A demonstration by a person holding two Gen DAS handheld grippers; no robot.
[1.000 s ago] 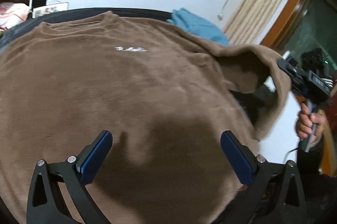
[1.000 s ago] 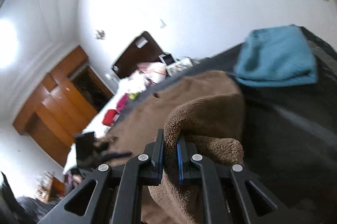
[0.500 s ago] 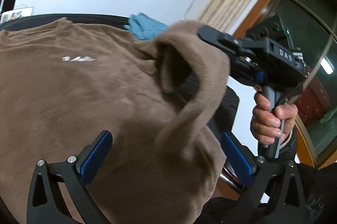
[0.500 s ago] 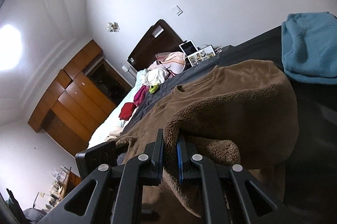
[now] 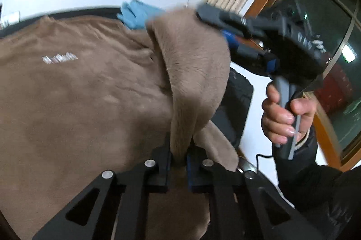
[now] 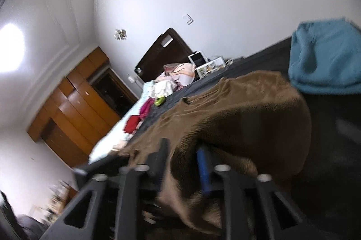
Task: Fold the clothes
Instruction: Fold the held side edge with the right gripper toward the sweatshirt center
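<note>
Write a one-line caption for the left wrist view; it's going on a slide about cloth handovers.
Left tool pinches a fold of the brown fleece top while the right tool holds the sleeve raised.

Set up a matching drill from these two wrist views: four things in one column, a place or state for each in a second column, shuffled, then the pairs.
Things
1. brown fleece sweatshirt
2. folded teal cloth
3. left gripper
4. red garment

Places or states
A. lies on the pale bed beside the wooden wardrobe
B. shut on a bunched fold of brown fabric
C. spread over the dark surface, white lettering on its chest
D. sits on the dark surface beyond the sweatshirt, by the white wall

Pairs: 1-C, 2-D, 3-B, 4-A
</note>
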